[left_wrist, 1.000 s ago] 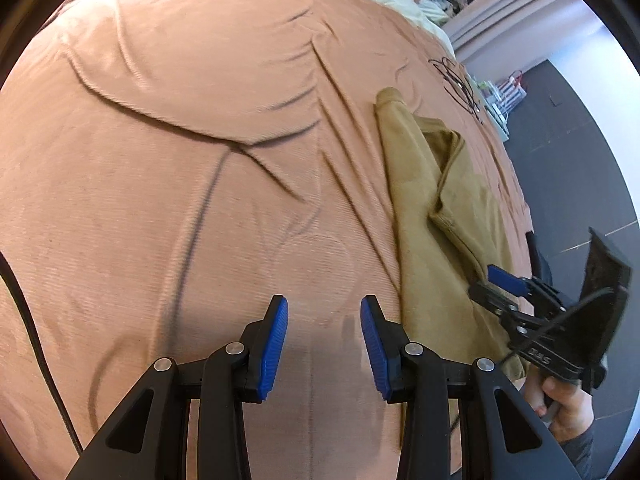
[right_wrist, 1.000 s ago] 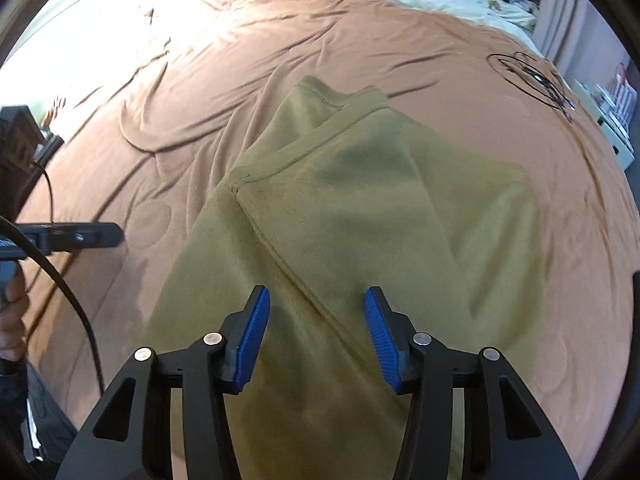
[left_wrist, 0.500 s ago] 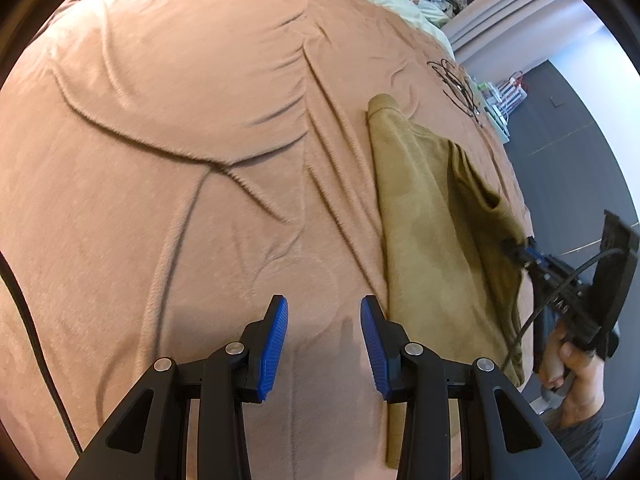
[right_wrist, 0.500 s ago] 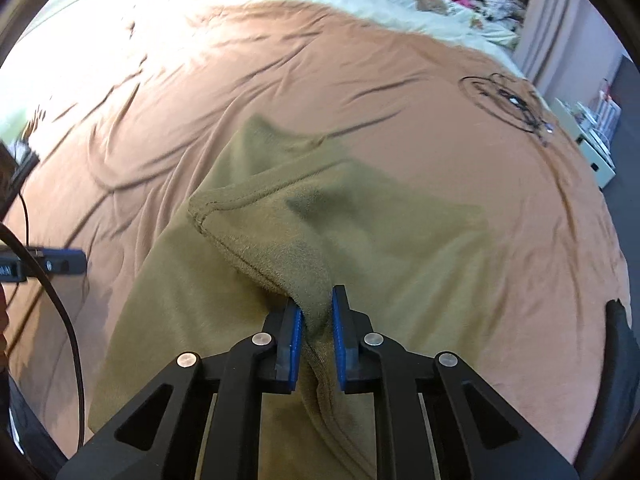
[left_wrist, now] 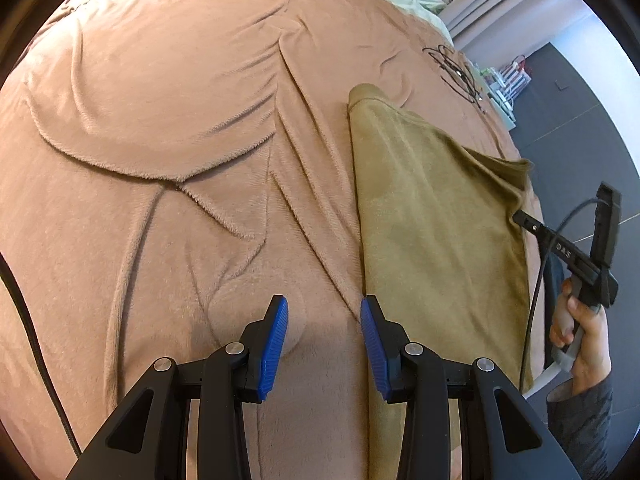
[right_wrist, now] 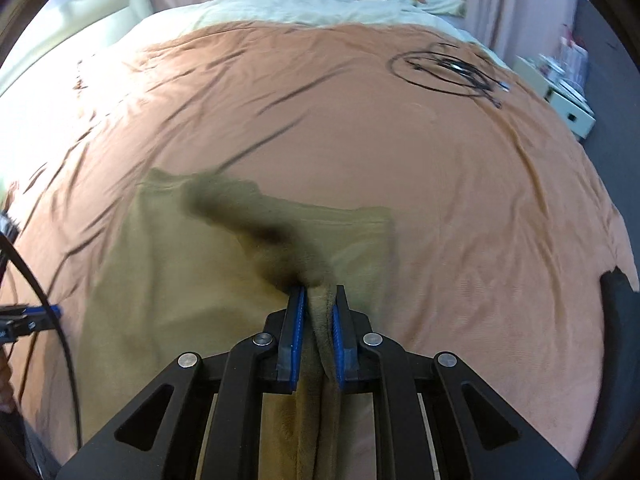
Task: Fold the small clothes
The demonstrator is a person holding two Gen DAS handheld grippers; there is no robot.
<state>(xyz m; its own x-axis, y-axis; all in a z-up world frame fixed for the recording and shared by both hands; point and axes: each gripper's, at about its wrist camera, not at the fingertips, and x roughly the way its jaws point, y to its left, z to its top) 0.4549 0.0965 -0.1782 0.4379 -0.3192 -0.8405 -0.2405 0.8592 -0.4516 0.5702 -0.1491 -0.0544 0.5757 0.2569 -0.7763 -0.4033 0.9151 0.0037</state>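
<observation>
garment: lying on the blanket (left_wrist: 168, 128) that is covering the bed; garment (left_wrist: 432, 248) sitting right of the left tool (left_wrist: 324, 340)
right tool: right tool (right_wrist: 318, 320) pinching a raised fold of the garment
cable: cable (right_wrist: 444, 70) lying coiled on the blanket behind the garment
pillows: pillows (right_wrist: 320, 0) lying at the far end of the bed

The olive garment (right_wrist: 168, 280) looks like soft, matt fleece; the tan blanket (left_wrist: 160, 120) is plush, fuzzy cloth, creased; the ribbed blue pads (left_wrist: 274, 344) sit on matt black plastic arms with shiny metal pins.
</observation>
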